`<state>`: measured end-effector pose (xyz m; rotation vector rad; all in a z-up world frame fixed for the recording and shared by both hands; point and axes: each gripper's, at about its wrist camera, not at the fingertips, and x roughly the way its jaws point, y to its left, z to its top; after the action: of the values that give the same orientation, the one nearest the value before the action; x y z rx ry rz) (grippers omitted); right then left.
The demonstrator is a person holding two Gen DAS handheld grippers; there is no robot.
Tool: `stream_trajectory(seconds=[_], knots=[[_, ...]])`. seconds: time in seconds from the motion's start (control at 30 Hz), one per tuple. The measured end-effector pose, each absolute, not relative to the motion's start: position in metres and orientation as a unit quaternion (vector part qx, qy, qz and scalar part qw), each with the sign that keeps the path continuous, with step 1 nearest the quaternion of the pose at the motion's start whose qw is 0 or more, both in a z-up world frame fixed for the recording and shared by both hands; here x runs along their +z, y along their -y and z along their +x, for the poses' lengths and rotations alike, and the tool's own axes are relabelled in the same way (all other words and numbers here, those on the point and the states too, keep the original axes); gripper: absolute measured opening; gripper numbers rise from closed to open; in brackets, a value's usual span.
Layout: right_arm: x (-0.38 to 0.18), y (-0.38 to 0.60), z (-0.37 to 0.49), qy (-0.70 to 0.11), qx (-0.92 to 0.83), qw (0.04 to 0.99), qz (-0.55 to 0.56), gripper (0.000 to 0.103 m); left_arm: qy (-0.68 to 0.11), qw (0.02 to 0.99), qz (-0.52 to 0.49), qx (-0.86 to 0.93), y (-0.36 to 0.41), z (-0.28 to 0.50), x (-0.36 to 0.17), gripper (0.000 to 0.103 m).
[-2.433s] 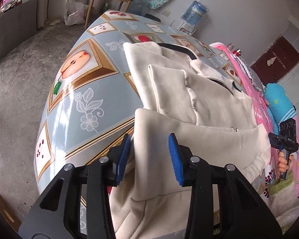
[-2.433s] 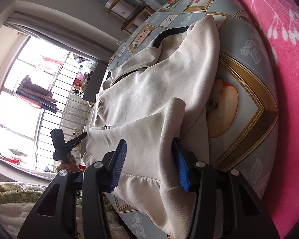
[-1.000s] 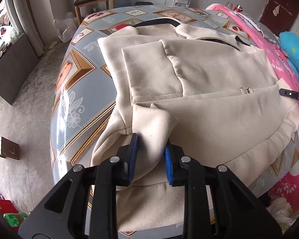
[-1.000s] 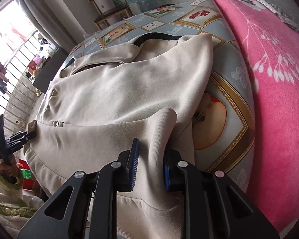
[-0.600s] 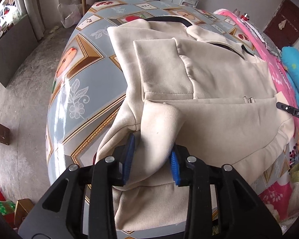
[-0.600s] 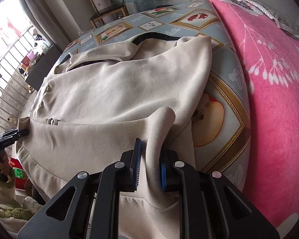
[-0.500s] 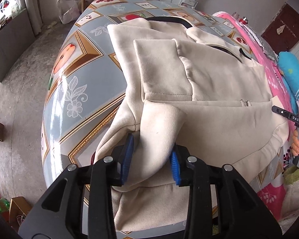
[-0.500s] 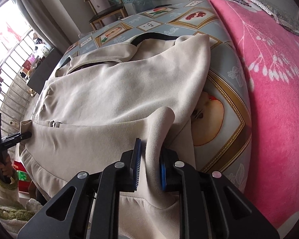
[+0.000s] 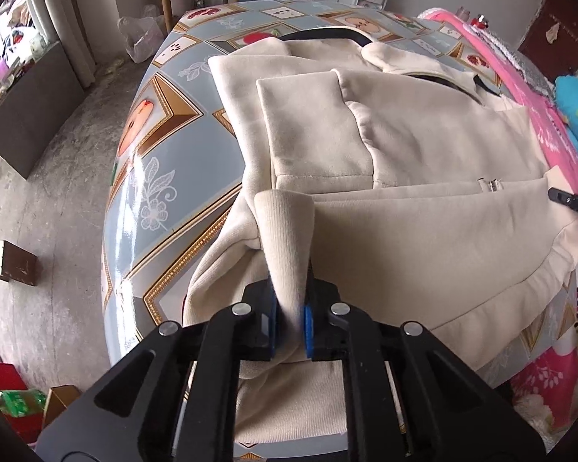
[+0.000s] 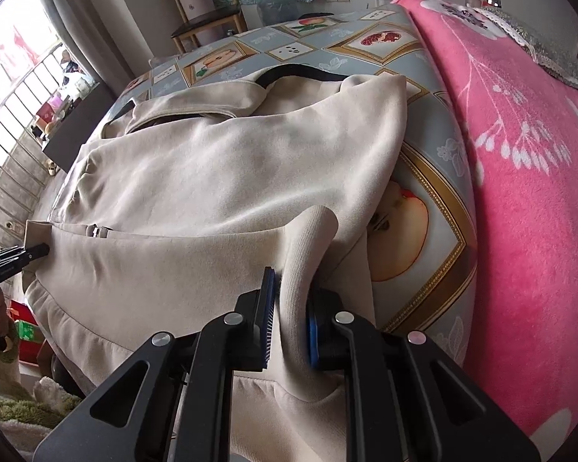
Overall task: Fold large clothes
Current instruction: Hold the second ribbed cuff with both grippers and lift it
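So I'm pinching the cream jacket [image 9: 424, 231] hem w/ both my left gripper [image 9: 290, 321] & right gripper [image 10: 291, 327]; fabric's hiding the pads, tablecloth [image 9: 165, 161] mostly covered.

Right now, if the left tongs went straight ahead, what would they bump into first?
Probably more of the cream fleece jacket. The left tongs are shut on its ribbed hem, and the folded-over sleeve lies just ahead, though depth is hard to judge.

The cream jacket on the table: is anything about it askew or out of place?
Slightly: the cream jacket hangs over the near edge of the table, and its hem is bunched where the left gripper and right gripper pinch it.
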<state>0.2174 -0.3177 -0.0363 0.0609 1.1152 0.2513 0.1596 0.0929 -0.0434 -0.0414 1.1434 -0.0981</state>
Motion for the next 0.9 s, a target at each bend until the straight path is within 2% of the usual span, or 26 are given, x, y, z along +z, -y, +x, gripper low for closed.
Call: stream_trajectory(seconds=[0.4, 0.9], knots=[[-0.033, 0.305, 0.213, -0.524, 0.085, 0.848, -0.008, 0.014, -0.538, 0.842, 0.038, -0.015, -0.078, 0.157, -0.041, 0.010], [-0.036, 0.304, 0.216, -0.528, 0.075, 0.846, 0.003, 0.015, -0.537, 0.843, 0.039, -0.016, -0.077, 0.156, -0.040, 0.010]])
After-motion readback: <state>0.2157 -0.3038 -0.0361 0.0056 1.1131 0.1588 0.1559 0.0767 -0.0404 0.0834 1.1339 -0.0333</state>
